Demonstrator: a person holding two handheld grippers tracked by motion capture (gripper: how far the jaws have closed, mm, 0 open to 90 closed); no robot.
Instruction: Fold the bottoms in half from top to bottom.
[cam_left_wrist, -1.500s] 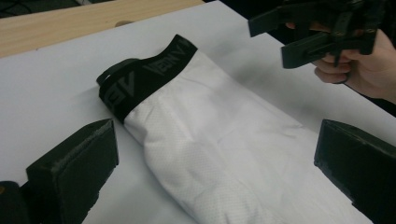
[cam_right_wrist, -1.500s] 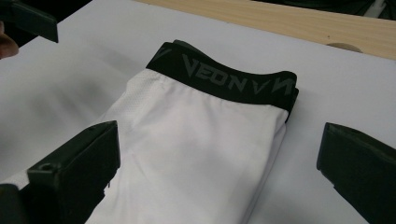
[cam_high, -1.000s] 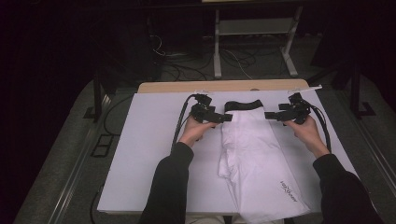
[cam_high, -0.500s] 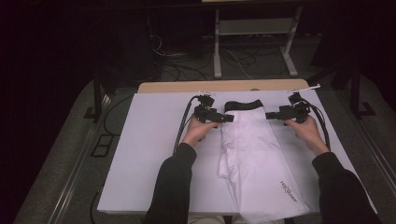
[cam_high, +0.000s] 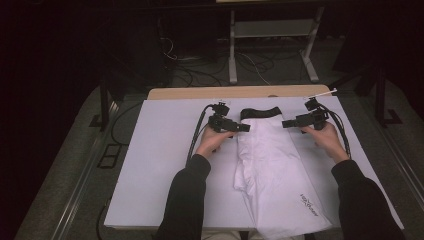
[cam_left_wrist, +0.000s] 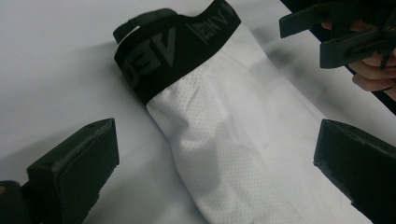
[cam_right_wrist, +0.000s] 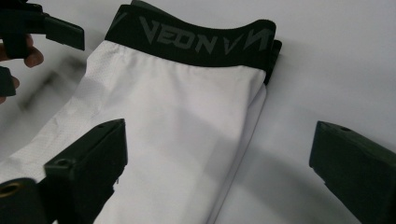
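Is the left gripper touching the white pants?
Apart. The left gripper view shows the left gripper open, bare table between its jaw and the pants.

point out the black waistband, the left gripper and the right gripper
black waistband (cam_right_wrist: 191, 44), right gripper view, on its lettered front
left gripper (cam_high: 244, 127), high view, between its fingertips
right gripper (cam_high: 286, 123), high view, between its fingertips

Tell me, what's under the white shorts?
The white shorts lie flat on the white table cover. Whether anything hides beneath the cloth can't be seen.
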